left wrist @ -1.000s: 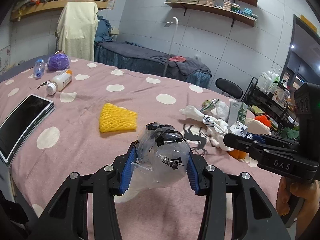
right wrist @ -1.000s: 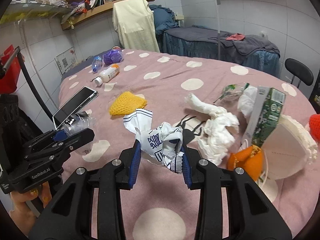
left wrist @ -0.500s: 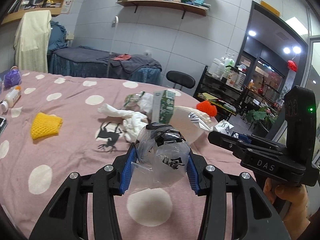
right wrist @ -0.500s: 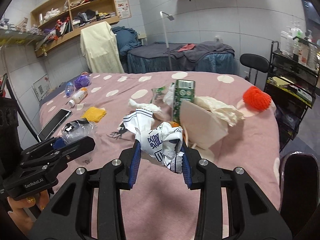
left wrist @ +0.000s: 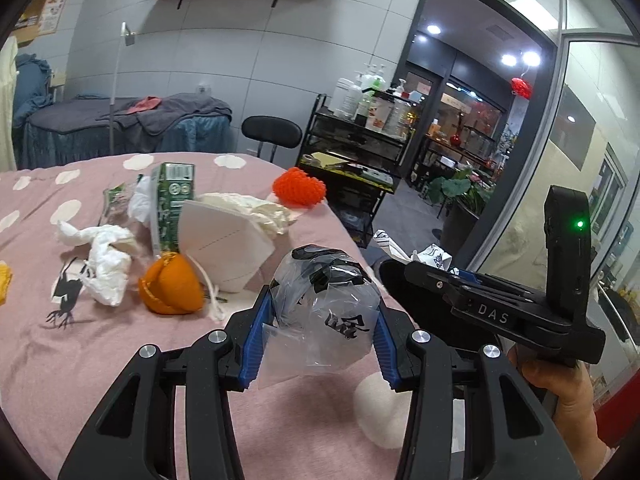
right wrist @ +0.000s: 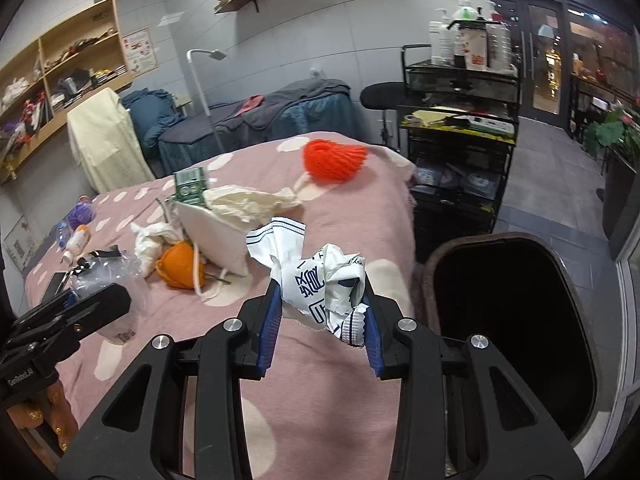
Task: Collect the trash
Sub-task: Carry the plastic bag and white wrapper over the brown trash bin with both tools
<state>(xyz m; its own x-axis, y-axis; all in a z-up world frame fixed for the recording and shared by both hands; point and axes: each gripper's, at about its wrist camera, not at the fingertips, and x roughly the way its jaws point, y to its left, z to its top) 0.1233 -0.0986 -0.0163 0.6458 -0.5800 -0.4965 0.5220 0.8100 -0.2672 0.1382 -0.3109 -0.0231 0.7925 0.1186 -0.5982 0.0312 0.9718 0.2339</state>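
1. Bag [left wrist: 326,314], clear and crinkly with black marks, squeezed tight between the blue pads [left wrist: 256,344] of the left gripper [left wrist: 320,340], up in the air over the pink bed [left wrist: 60,360].
2. Wrapper [right wrist: 320,284], white with dark blue writing, all crumpled, pinched between the blue pads [right wrist: 269,328] of the right gripper [right wrist: 320,330].
3. Both sets of jaws closed on trash.
4. Held over the edge of the bed, right beside the bin [right wrist: 508,340].
5. Big dark bin, open on top, on the floor next to the bed.
6. More trash back on the bed, in one messy pile:
   - orange peel [left wrist: 170,288], touching a white mask [left wrist: 224,240]
   - green carton [left wrist: 170,204], standing up behind the peel
   - white tissue [left wrist: 104,256], twisted, to the left of the peel
   - cream glove [left wrist: 256,208], behind the mask
   - red net [left wrist: 300,190], near the far edge of the bed
7. From the left camera, right gripper [left wrist: 434,276] just to the right, close by, wrapper poking out at its tip.
8. From the right camera, left gripper [right wrist: 94,304] low on the left, bag [right wrist: 108,276] held at its tip.
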